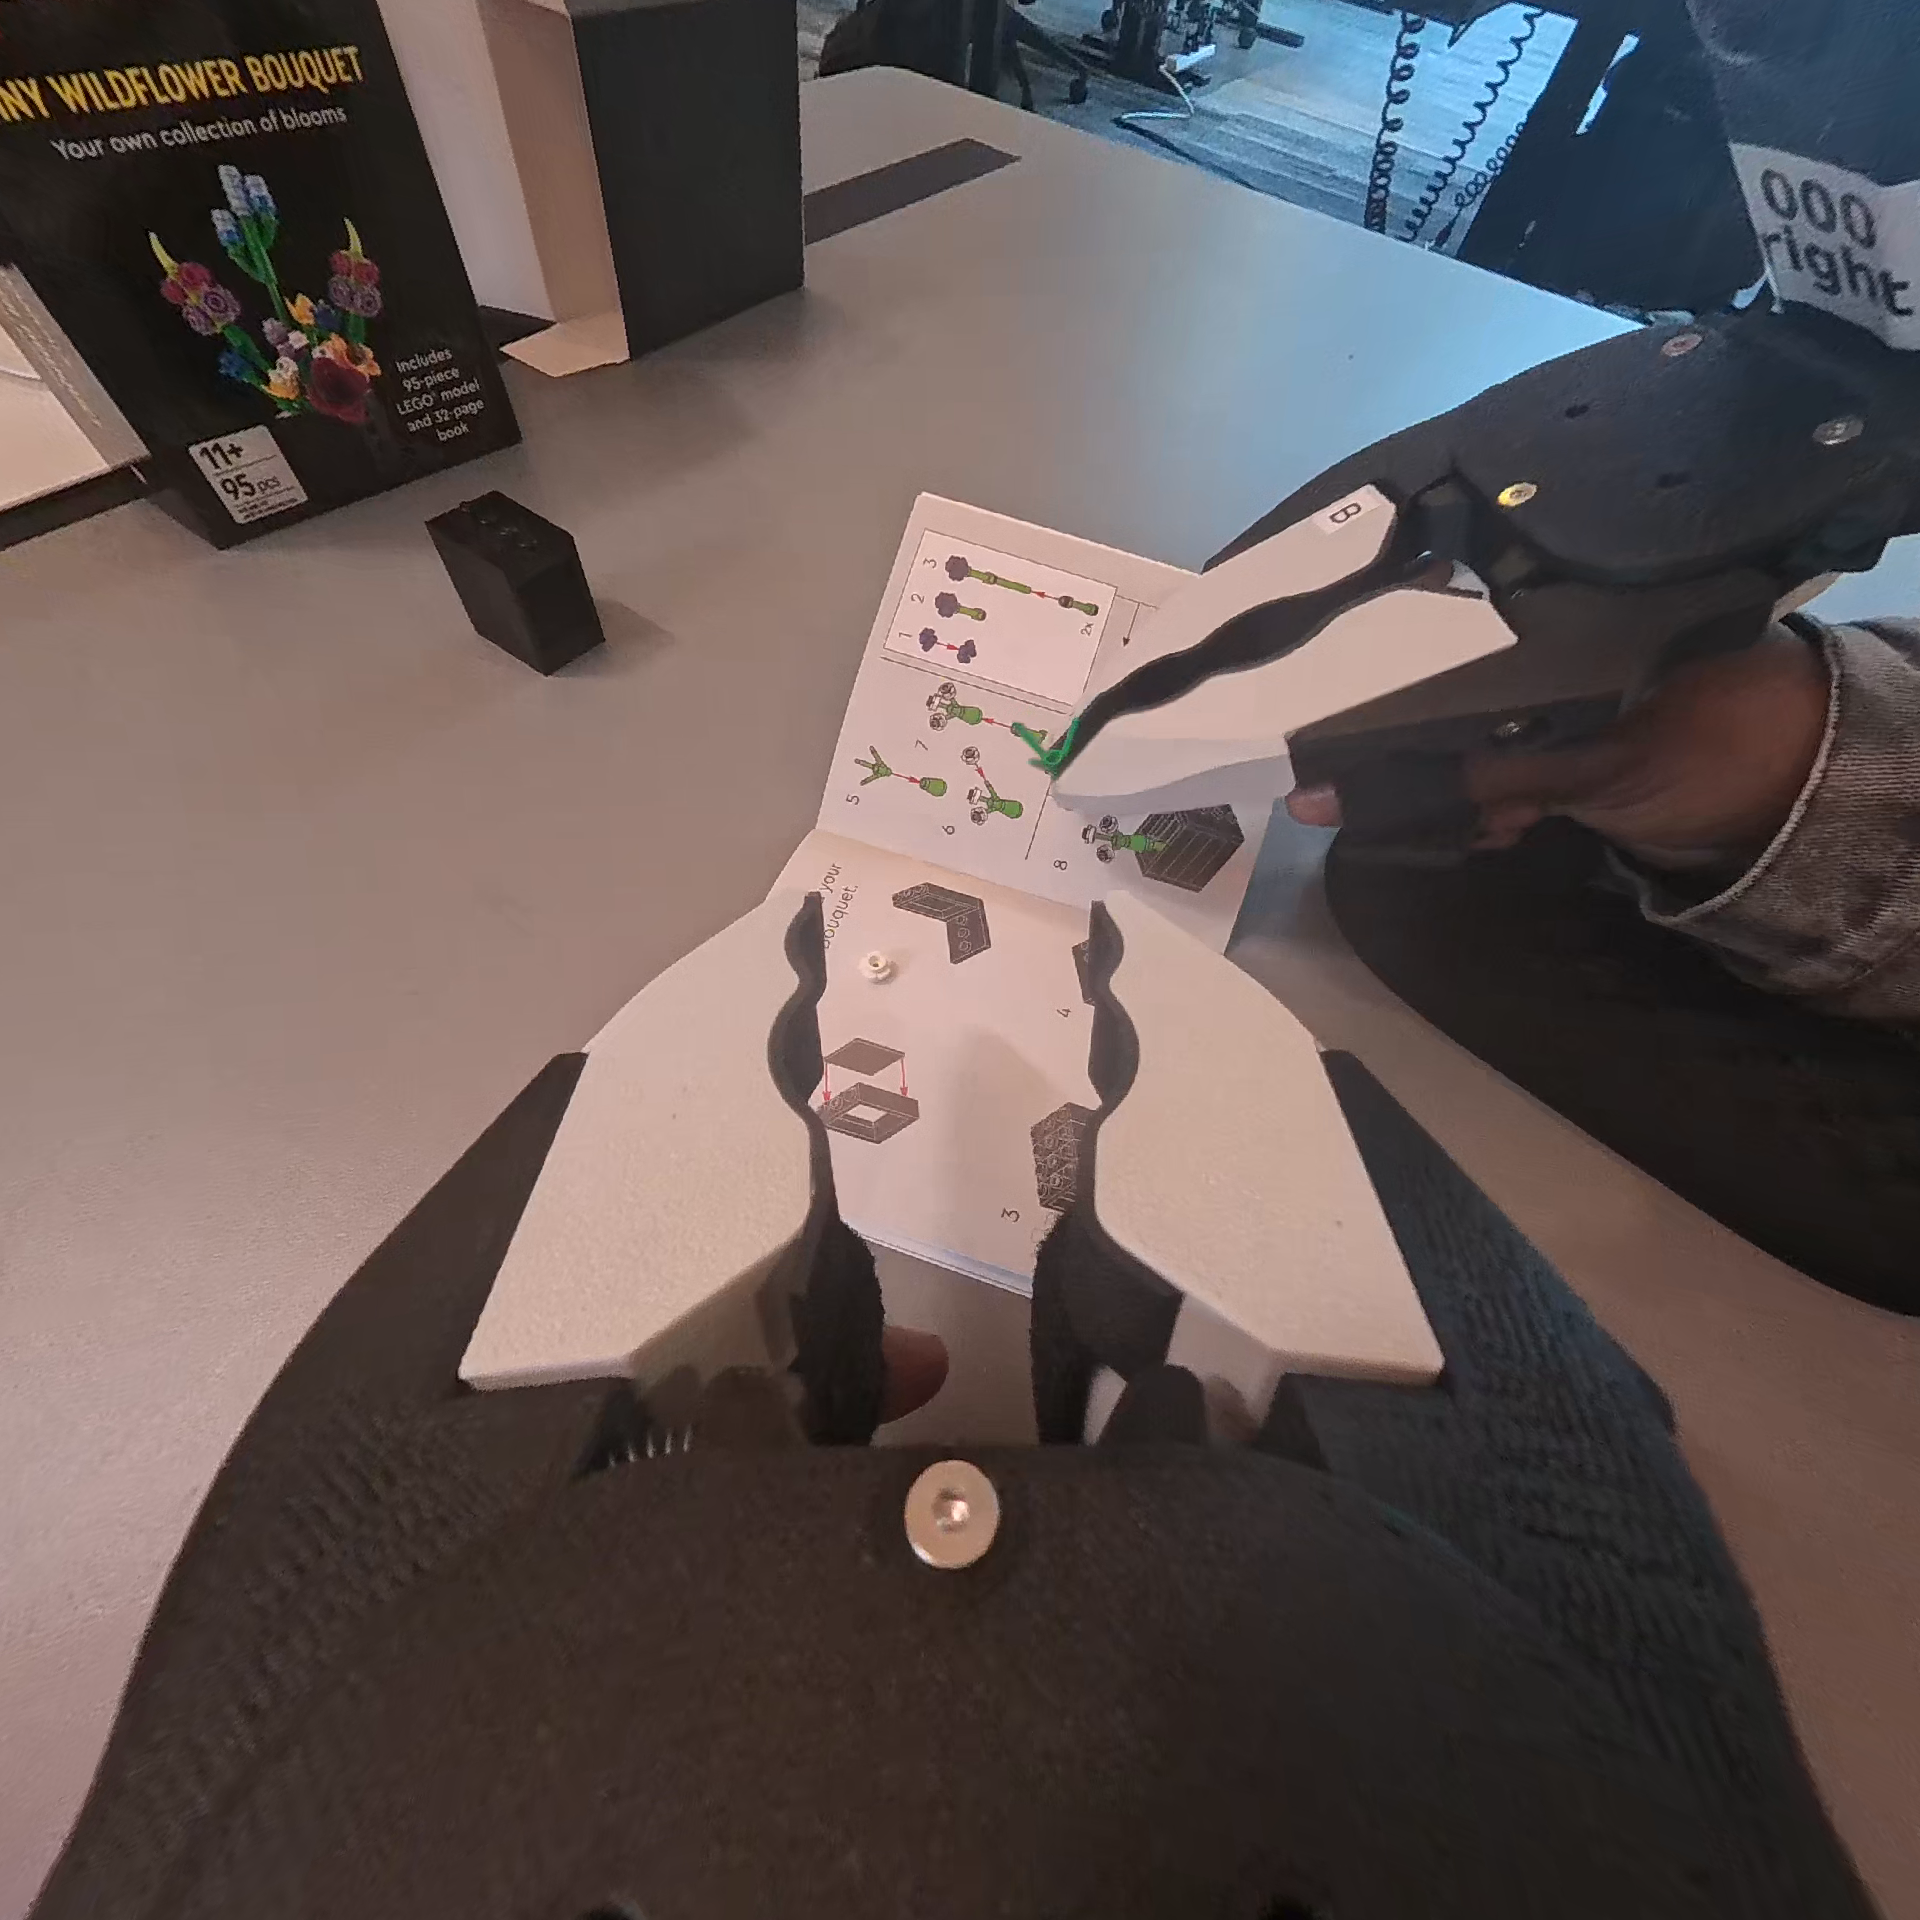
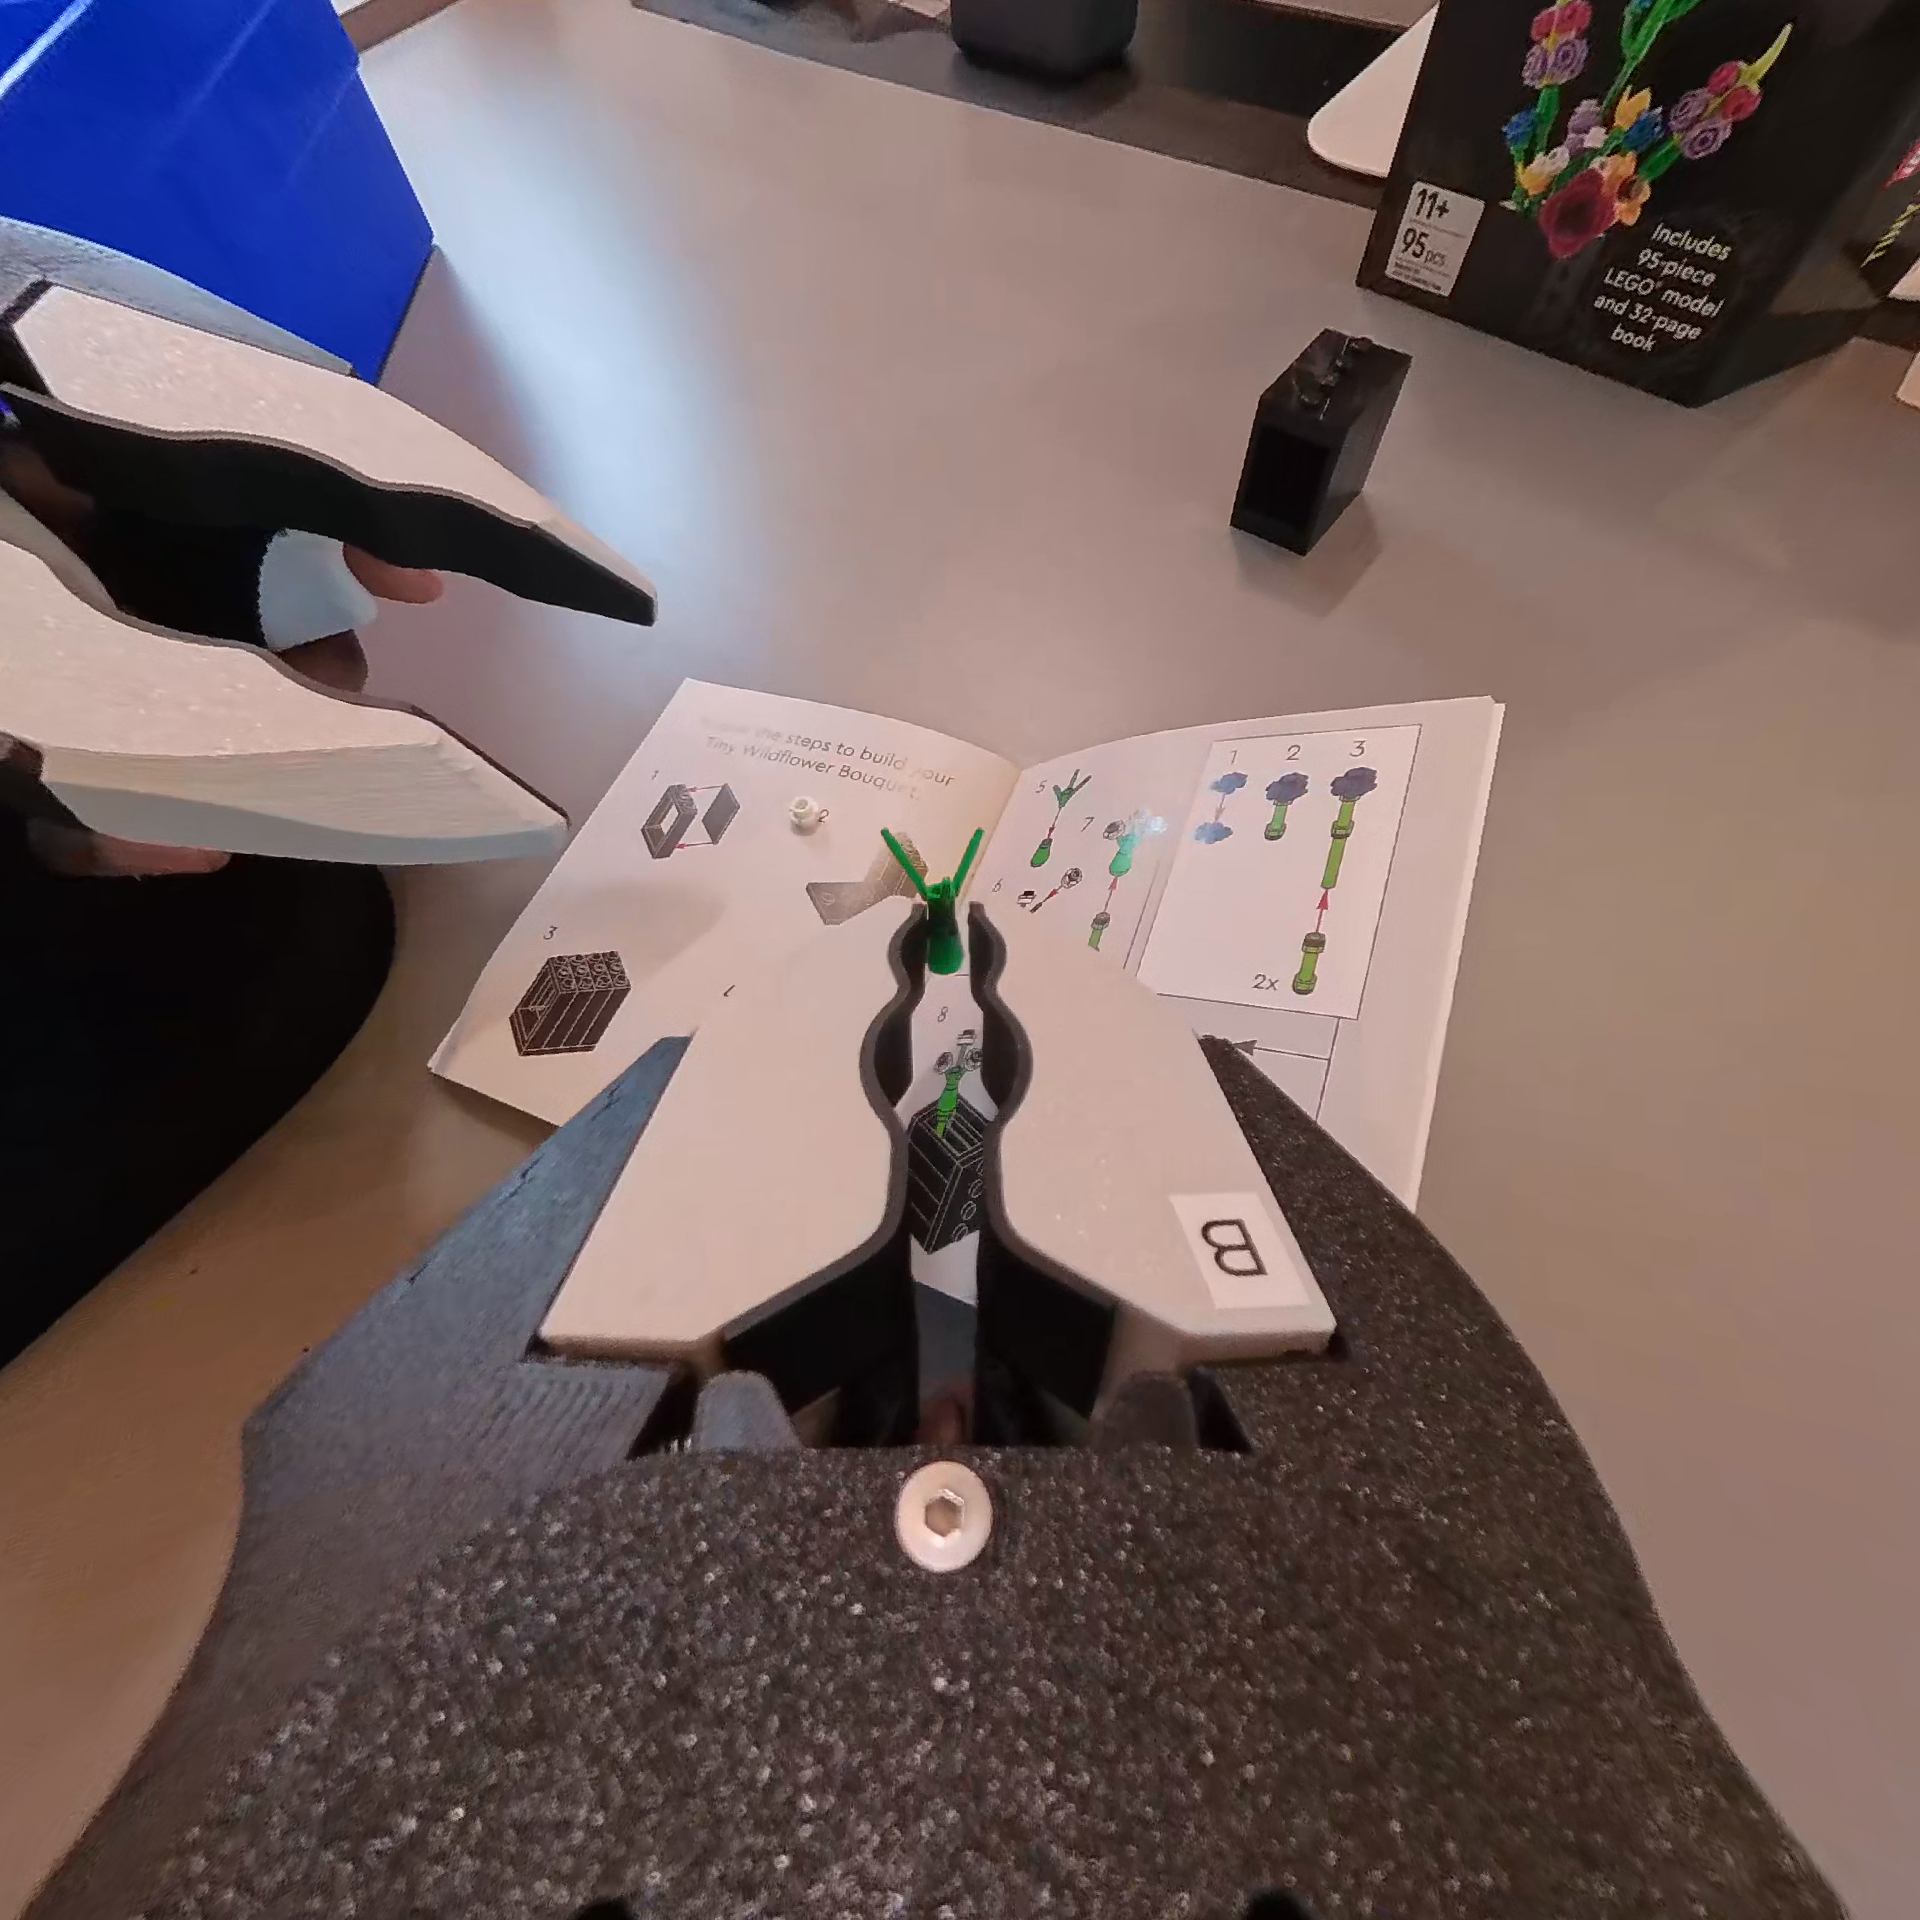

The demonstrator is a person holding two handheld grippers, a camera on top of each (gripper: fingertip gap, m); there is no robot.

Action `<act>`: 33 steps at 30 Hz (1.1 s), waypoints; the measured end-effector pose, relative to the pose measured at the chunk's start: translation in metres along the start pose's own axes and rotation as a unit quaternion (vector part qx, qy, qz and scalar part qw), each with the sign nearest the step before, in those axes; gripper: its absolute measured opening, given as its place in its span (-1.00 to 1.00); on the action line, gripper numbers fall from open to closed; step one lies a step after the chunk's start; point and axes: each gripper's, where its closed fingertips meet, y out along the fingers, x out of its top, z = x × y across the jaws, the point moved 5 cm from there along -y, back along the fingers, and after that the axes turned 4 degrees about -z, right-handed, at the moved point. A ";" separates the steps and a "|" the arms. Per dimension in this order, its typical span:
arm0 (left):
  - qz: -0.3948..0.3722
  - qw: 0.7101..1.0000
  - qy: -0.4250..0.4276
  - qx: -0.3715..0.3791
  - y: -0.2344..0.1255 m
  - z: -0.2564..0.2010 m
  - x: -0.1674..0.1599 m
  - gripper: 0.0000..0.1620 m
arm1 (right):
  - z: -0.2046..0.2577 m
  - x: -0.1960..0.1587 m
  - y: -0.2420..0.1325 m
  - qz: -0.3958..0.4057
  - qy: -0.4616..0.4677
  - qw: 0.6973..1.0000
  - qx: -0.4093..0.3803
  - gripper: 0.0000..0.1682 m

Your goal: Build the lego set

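Observation:
My right gripper is shut on a small green stem piece with prongs, held above the open instruction booklet. In the left wrist view the right gripper comes in from the right with the green piece at its tip. My left gripper is open and empty, hovering over the booklet. A tiny white stud lies on the booklet page between its fingers; it also shows in the right wrist view. A black brick vase stands on the table, also seen in the right wrist view.
The black set box stands at the back left, with a dark box and white card beside it. In the right wrist view the set box is at the back right and a blue object at the far left. A dark sleeve rests on the grey table. Spacing between my two grippers at the tips: around 7 cm. The black brick vase is about equally far from each gripper, around 15 cm. Look for it in the right wrist view too.

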 end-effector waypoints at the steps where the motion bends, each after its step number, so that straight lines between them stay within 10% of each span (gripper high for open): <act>1: 0.001 1.000 0.000 0.000 0.000 0.000 0.000 -0.40 | 0.000 0.000 0.000 0.002 -0.001 1.000 0.000 -0.91; 33: -0.043 0.997 0.034 0.054 -0.007 0.006 0.008 -0.17 | 0.004 0.008 -0.013 -0.070 -0.048 0.996 -0.036 -0.54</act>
